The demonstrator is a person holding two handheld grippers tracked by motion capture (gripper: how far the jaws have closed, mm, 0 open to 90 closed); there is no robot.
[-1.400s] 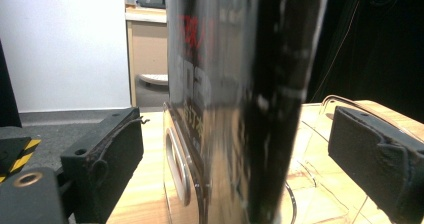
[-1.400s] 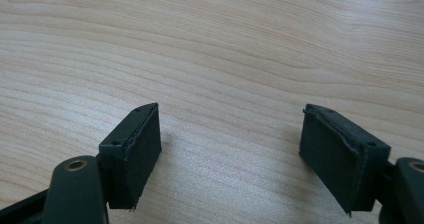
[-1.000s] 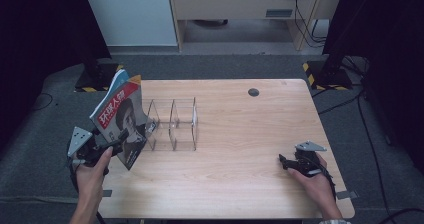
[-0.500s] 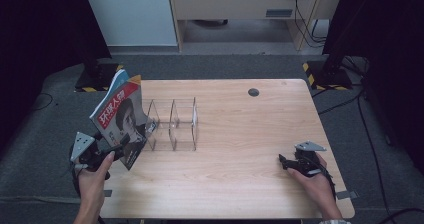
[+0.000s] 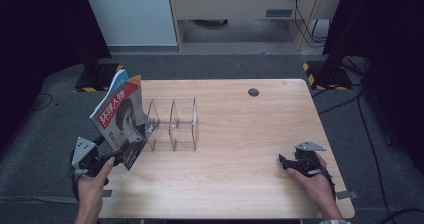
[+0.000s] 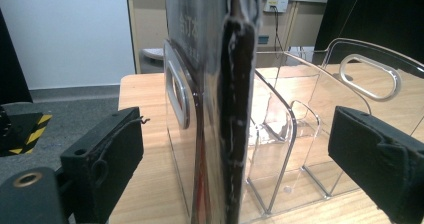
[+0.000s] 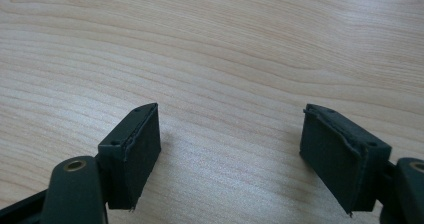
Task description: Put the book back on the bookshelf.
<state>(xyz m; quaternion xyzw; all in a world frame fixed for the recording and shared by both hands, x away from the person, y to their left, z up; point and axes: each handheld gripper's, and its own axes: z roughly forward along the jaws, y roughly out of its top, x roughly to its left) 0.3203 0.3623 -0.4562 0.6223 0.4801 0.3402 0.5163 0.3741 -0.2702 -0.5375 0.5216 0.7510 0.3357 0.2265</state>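
We've got the magazine (image 5: 118,115) standing tilted at the left end of the clear rack (image 5: 172,123), its spine edge running up and down dead centre between the fingers (image 6: 107,161) of our left gripper (image 5: 102,156). They're spread wide on either side of it, touching nothing. That hand is plainly the nearer one. Far to the rack's right, our right gripper (image 5: 292,162) rests on the surface (image 5: 240,184), fingers (image 7: 132,151) parted and empty.

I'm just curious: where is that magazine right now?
In the high view the magazine stands tilted at the table's left edge, against the clear rack's left end, with the left gripper just below it.
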